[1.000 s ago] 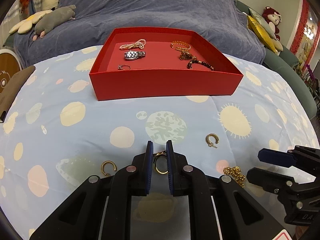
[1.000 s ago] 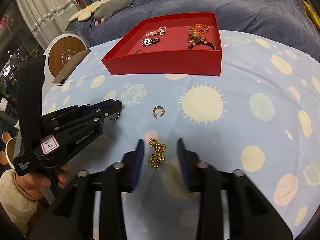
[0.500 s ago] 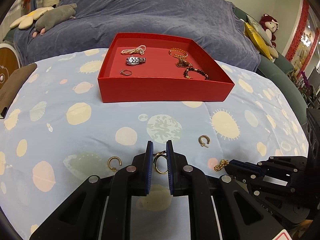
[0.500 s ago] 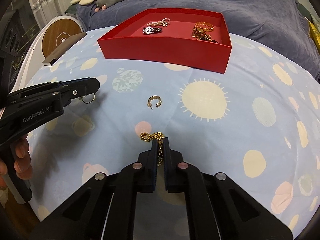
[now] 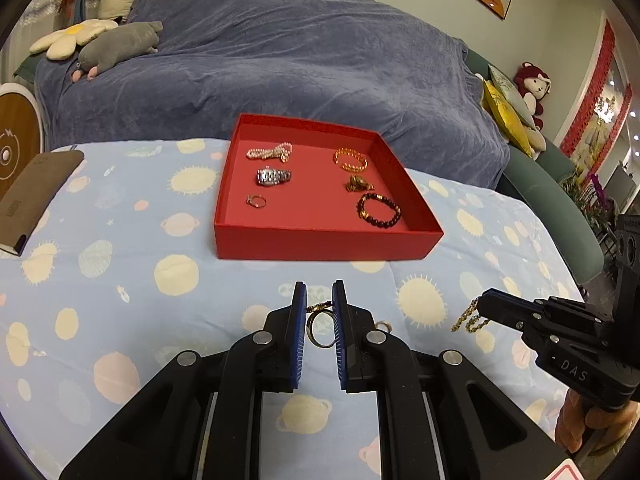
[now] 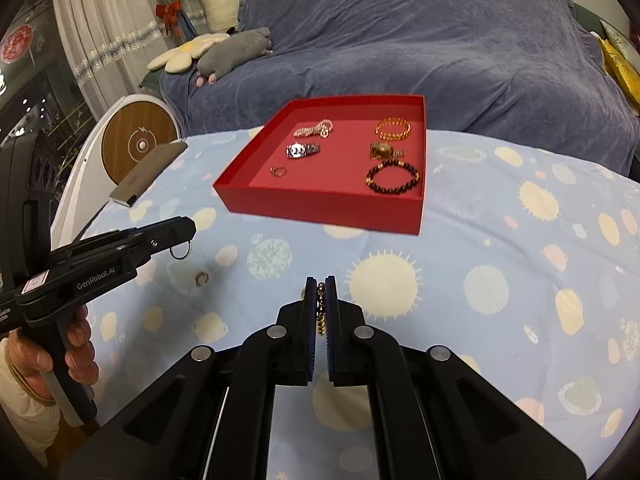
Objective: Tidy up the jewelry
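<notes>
Jewelry is mid-transfer: your left gripper (image 5: 319, 312) pinches a gold hoop (image 5: 320, 330), your right gripper (image 6: 321, 300) is clamped on a gold chain (image 6: 320, 307), both lifted over the table (image 5: 120, 280). Next, carry them forward over the red tray (image 5: 320, 246) and release into bare spots.

Both hand-held grippers (image 5: 319, 312) (image 6: 320, 300) clamped, raised.

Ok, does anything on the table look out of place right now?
Yes: one small gold hoop earring lies loose on the patterned tablecloth, outside the red tray where the other jewelry sits. The left gripper holds a gold ring, and the right gripper a gold chain.
</notes>
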Demonstrator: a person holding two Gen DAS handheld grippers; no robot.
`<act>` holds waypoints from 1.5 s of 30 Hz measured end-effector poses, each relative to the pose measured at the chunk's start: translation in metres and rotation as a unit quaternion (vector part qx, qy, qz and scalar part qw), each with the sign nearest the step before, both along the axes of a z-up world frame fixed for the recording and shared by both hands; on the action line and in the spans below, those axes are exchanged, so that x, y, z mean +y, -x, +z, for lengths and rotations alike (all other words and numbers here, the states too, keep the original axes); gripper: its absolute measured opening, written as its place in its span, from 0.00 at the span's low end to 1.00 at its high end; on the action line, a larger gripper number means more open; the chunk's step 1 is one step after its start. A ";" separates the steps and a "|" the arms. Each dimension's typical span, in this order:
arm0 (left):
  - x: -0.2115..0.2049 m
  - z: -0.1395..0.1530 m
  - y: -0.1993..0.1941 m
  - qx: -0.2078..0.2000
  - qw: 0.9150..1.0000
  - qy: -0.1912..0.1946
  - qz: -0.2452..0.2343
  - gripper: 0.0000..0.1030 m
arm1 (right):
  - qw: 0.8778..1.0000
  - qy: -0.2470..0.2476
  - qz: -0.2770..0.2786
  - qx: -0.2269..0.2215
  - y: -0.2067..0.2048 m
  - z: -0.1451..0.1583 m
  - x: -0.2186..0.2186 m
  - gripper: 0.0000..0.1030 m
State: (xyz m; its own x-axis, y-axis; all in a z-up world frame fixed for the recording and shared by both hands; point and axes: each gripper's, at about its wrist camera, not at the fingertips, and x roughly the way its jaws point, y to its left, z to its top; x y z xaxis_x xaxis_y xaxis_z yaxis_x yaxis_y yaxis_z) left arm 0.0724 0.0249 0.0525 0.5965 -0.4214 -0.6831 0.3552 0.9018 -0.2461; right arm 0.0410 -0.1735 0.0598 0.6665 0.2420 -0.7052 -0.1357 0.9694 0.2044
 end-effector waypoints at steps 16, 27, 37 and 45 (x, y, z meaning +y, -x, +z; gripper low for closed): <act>-0.029 -0.013 -0.138 0.036 0.999 -0.004 0.015 0.10 | 0.998 -0.060 -0.008 0.013 -0.148 -0.004 0.003 0.03; -0.026 -0.025 -0.141 0.031 0.998 -0.020 0.047 0.42 | 0.997 -0.066 -0.029 0.012 -0.148 -0.018 -0.008 0.06; 0.013 0.016 -0.065 -0.013 0.996 -0.030 0.082 0.58 | 0.999 -0.014 -0.032 -0.030 -0.031 0.022 -0.018 0.25; 0.027 -0.018 -0.001 0.000 0.993 -0.080 0.088 0.68 | 1.000 -0.006 -0.011 0.027 0.010 -0.032 -0.002 0.26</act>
State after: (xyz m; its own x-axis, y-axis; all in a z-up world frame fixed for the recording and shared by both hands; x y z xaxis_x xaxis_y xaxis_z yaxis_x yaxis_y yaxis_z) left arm 0.0735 0.0522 0.0342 0.6510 -0.1966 -0.7332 0.1884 0.9775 -0.0948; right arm 0.0311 -0.1757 0.0280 0.6325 0.2371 -0.7374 -0.1035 0.9693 0.2229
